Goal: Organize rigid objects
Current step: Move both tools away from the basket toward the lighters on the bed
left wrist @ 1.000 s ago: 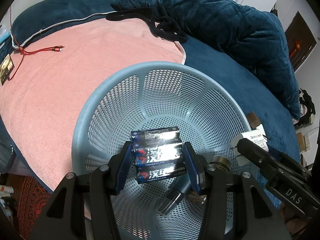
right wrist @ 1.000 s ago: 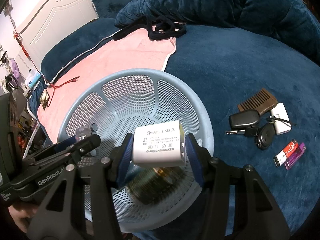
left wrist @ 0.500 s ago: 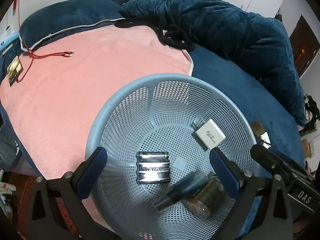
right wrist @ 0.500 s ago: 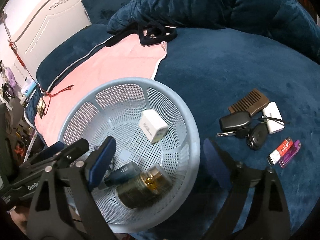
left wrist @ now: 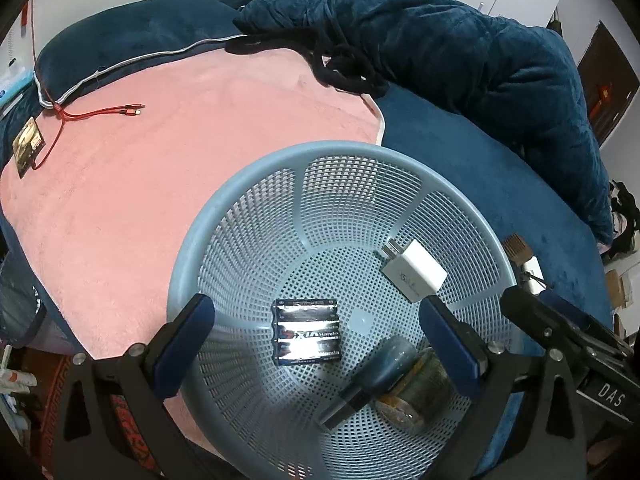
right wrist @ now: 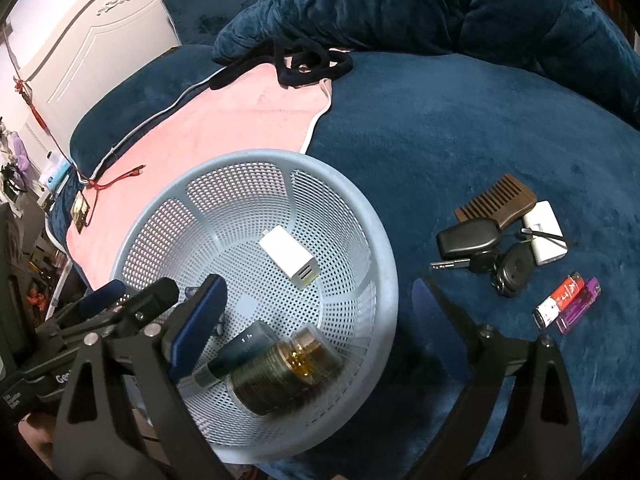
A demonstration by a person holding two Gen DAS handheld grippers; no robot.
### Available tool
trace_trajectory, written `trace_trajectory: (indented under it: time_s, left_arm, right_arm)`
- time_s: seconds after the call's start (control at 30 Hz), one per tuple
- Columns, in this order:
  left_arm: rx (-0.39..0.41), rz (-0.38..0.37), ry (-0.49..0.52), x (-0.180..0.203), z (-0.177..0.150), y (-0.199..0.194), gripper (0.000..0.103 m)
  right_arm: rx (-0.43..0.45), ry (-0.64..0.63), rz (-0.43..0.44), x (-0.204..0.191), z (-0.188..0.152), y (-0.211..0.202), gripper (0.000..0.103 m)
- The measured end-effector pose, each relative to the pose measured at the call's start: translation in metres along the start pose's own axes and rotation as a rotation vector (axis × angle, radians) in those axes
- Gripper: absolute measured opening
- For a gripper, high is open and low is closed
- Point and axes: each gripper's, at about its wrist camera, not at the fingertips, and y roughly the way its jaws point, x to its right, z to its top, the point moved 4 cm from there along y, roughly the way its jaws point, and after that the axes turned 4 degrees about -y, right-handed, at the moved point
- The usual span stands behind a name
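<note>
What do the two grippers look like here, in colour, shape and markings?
Both are alike: black angular frames with silver screws, ending in two long fingers with dark blue pads. In the left wrist view the left gripper shows these pads clearly. The right gripper carries white "DAS" lettering on its side; the left one has partly hidden white lettering beginning "Ge".

Plastic, plush cloth and a little wood

The basket (left wrist: 472, 216) is matt pale-blue perforated plastic; the battery pack (left wrist: 307, 332) wears glossy, glaring film; the charger (right wrist: 289, 257) is smooth white plastic; the pink blanket (left wrist: 168, 152) and blue bedcover (right wrist: 460, 128) are plush cloth; the comb (right wrist: 496, 202) looks like brown wood.
</note>
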Motion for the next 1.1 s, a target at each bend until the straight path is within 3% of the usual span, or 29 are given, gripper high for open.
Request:
trace_trajectory:
  time_s: [0.23, 1.1]
  left_arm:
    - [-0.003, 0.002, 0.002, 0.002, -0.002, 0.001, 0.102]
    - [-0.006, -0.012, 0.033, 0.028, -0.012, -0.009, 0.102]
  right_arm:
    - [0.006, 0.011, -0.006, 0.004, -0.002, -0.002, 0.103]
    - [0.036, 0.055, -0.043, 0.036, -0.011, -0.03, 0.103]
